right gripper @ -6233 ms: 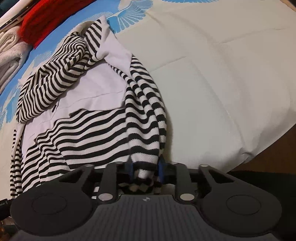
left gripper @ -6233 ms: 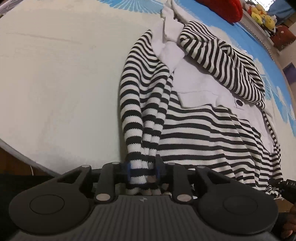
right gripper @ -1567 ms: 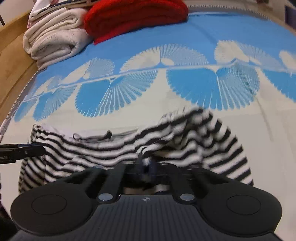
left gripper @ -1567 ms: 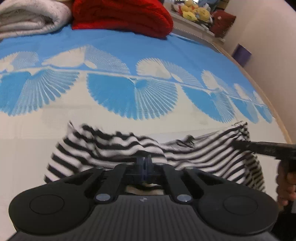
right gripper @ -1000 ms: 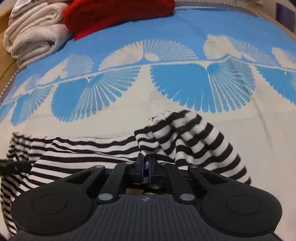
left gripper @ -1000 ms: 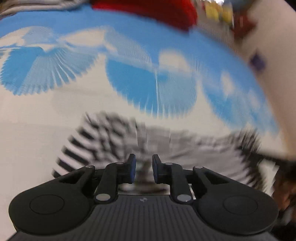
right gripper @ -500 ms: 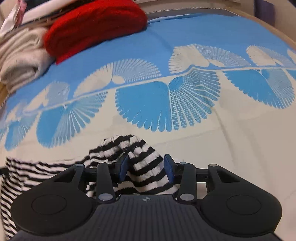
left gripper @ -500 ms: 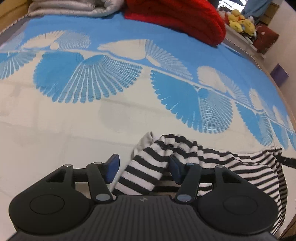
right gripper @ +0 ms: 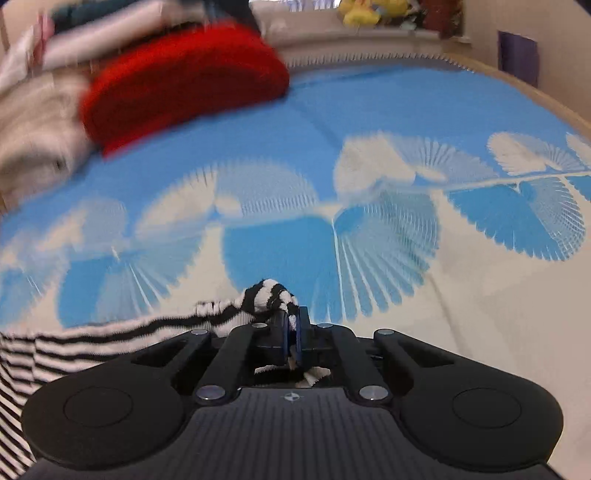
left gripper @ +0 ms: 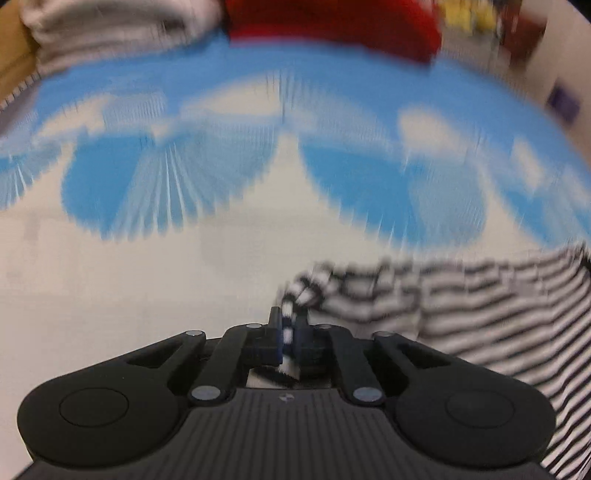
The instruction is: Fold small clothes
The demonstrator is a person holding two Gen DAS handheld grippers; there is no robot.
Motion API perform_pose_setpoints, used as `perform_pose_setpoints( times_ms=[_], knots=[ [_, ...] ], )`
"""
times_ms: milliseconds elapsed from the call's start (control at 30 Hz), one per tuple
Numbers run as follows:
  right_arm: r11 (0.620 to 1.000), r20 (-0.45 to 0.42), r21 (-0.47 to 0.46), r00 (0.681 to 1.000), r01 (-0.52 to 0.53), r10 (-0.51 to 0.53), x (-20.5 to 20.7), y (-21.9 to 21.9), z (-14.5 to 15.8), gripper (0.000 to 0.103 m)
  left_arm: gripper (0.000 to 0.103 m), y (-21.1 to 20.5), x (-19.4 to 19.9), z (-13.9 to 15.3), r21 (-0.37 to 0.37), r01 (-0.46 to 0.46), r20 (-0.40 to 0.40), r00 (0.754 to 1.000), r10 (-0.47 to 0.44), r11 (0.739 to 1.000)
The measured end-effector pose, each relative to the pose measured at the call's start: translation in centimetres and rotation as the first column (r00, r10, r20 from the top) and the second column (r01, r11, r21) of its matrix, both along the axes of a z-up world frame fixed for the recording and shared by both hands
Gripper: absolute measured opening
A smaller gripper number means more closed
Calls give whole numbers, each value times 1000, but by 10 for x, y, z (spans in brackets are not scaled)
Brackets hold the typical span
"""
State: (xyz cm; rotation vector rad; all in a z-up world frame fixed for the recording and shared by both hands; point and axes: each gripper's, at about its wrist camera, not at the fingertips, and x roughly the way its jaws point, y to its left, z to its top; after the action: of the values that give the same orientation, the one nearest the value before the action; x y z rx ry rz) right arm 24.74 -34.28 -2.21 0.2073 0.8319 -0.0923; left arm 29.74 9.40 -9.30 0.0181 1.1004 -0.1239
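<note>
A black-and-white striped garment [left gripper: 461,295] lies on the bed, stretched between my two grippers. My left gripper [left gripper: 290,328] is shut on its left corner; the fabric runs off to the right in the blurred left wrist view. My right gripper [right gripper: 291,325] is shut on the garment's right corner [right gripper: 269,295]; the fabric runs off to the left [right gripper: 92,343]. Most of the garment lies below both cameras, hidden.
The bedspread [right gripper: 369,155] is blue and cream with fan patterns. A folded red knit [right gripper: 184,81] and a pale folded blanket [right gripper: 33,125] lie at the back. Yellow plush toys [right gripper: 369,11] sit beyond the bed. A wall stands at the right.
Both grippers were open around bunched striped fabric half a second ago and have now shut on it. Both views are blurred by motion and show more of the far bed.
</note>
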Motion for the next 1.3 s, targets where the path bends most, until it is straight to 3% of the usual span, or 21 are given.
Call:
perform_pose_setpoints(
  times_ms=[100,267,433,533,633,800,933,1033,1100,1233,1300],
  knots=[
    [999,-133,-22,991,-22,19,7,5,-22,6,30,8,-5,2,4,-4,-19,1000,4,1000],
    [1000,-136,-11,991,-1,-1,-12,-5,-11,22,39,38,-22,20,-116,-63,-61,997,56,991],
    [997,-128,75,992,32,-22,-59,-24,7,25,39,60,-64,32,-179,-95,-100,992,78,979],
    [980,-144,180,988,79,-54,-96,-42,12,29,39,77,-100,38,-249,-150,-130,984,120,957],
    [953,-160,266,982,144,-104,-138,-57,12,30,39,90,-136,40,-258,-233,-171,966,192,938],
    [922,-180,326,971,209,-157,-191,-58,4,38,40,100,-173,24,-318,-340,-218,935,281,885],
    [909,-219,315,953,273,-210,-206,-57,-11,39,40,109,-176,9,-345,-425,-253,901,353,837],
    [899,-226,298,939,320,-259,-208,-59,-20,39,39,113,-175,3,-347,-452,-266,888,376,822],
    [892,-245,314,935,326,-255,-208,-59,-27,39,40,110,-175,-2,-346,-447,-285,888,361,825],
    [895,-251,324,940,307,-232,-209,-56,-32,39,35,96,-178,-2,-325,-374,-250,920,303,869],
    [892,-251,331,940,307,-230,-211,-55,-33,34,7,91,-182,0,-320,-346,-222,932,285,882]
  ],
)
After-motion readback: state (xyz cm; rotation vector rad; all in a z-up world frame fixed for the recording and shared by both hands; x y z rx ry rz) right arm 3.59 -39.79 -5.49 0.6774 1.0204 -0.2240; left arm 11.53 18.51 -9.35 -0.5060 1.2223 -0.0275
